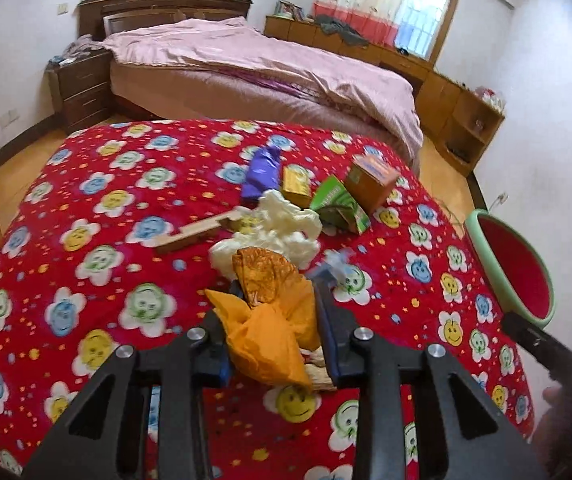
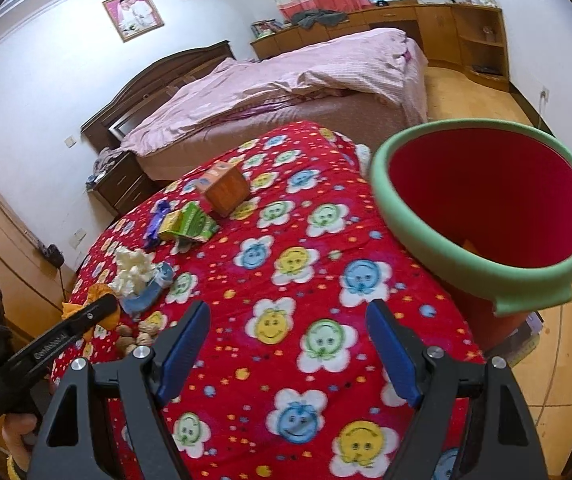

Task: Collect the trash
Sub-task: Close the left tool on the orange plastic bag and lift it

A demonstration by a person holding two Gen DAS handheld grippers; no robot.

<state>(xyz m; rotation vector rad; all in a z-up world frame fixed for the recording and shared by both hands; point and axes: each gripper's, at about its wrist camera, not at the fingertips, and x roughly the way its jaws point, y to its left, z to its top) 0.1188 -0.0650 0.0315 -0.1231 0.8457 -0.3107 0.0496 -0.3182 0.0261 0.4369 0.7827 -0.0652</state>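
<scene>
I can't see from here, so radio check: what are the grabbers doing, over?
Left gripper shut on orange wrapper. Right gripper open, empty. Red bin beside table, open. Nothing in the way.

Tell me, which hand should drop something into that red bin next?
Left, probably. The left gripper is already shut on the orange wrapper, so it only has to carry it over to the red bin. The right gripper sits nearer the bin, but its jaws are open and empty.
</scene>
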